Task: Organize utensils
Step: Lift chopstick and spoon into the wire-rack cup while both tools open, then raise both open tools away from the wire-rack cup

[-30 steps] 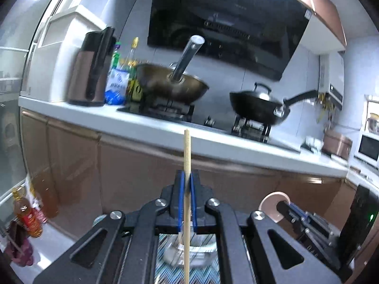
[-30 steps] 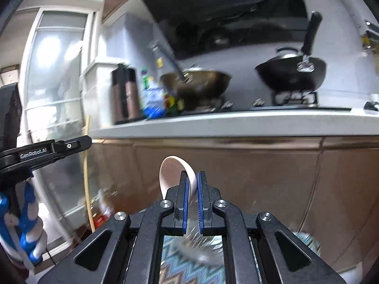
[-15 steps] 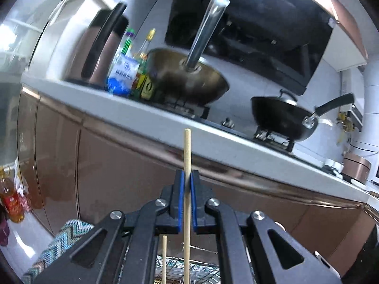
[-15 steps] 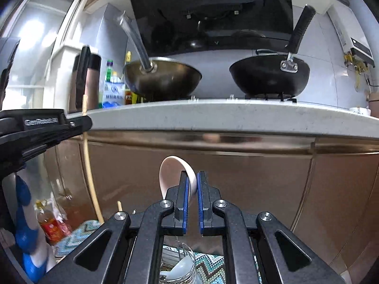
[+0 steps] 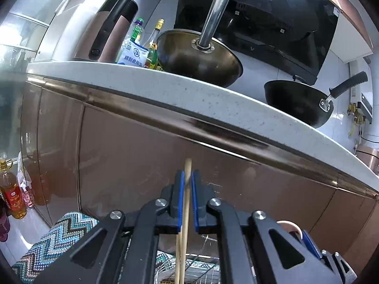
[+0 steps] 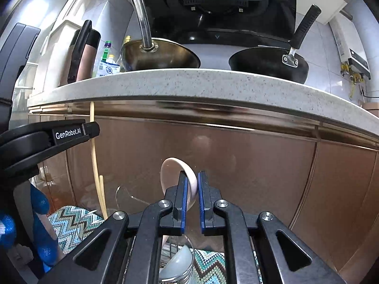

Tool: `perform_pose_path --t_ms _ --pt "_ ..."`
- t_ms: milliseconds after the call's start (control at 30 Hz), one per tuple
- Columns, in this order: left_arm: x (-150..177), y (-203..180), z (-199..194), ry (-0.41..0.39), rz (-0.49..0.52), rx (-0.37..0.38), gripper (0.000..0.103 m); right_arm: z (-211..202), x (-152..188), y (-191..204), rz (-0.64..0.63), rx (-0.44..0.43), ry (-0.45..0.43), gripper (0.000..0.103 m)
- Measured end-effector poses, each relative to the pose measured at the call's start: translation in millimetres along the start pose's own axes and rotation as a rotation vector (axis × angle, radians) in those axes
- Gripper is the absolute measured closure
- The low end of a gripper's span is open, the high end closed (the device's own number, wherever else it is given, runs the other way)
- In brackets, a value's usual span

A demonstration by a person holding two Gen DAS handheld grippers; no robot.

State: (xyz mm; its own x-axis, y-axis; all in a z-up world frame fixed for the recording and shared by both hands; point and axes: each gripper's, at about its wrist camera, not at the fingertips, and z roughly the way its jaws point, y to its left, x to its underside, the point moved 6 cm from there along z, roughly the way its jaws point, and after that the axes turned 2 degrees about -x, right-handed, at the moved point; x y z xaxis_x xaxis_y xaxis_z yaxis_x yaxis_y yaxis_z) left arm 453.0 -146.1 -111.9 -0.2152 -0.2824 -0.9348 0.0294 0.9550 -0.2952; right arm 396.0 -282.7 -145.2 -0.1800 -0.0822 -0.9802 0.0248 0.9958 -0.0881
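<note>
While viewed along their own fingers, left tongs [image 5: 187, 179] released: jaws just easing apart, wooden chopstick [image 5: 187, 165] upright and loose between the blue pads, lower end beside a second chopstick [image 5: 177, 260] over a wire rack [image 5: 203, 268]. Right tongs [image 6: 192, 177] likewise just opening, pale ceramic spoon [image 6: 175, 172] slack between the pads, bowl uppermost. Below, zigzag mat [image 6: 71, 222]. Beyond, brown cabinet doors [image 6: 260, 165]. Overhead, speckled surface [image 6: 189, 85] carrying a brass wok [image 6: 161, 56] and a black wok [image 6: 267, 64].
</note>
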Motion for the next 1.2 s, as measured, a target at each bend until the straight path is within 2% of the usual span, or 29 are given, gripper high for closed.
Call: perform_pose_path --t_ms 33,100,133,200,400,733,933,1200 --pt "1 2 -1 0.014 -0.003 0.007 0.094 -1 1 1 -0.002 -0.002 0.001 0.087" --pt "1 5 -4 0.022 -0.007 0.014 0.087 -8 1 3 -0.011 0.002 -0.009 0.068" --pt "-1 6 -7 0.017 -0.008 0.012 0.085 -11 -1 3 -0.013 0.001 -0.014 0.066" --pt "-6 9 -16 0.000 -0.005 0.005 0.075 -20 -6 2 -0.014 0.002 -0.024 0.066" --pt "-33 21 -56 -0.048 0.024 -0.014 0.064 -53 -29 -12 0.005 0.014 -0.054 0.066" --pt "-67 42 -136 -0.041 0.113 -0.064 0.060 -124 -62 -48 0.125 0.022 -0.072 0.063" --pt "-81 61 -189 -0.025 0.174 -0.132 0.058 -165 -75 -58 0.178 -0.017 -0.065 0.063" --pt "-95 76 -245 0.018 0.207 -0.158 0.058 -225 -90 -65 0.213 -0.050 -0.110 0.063"
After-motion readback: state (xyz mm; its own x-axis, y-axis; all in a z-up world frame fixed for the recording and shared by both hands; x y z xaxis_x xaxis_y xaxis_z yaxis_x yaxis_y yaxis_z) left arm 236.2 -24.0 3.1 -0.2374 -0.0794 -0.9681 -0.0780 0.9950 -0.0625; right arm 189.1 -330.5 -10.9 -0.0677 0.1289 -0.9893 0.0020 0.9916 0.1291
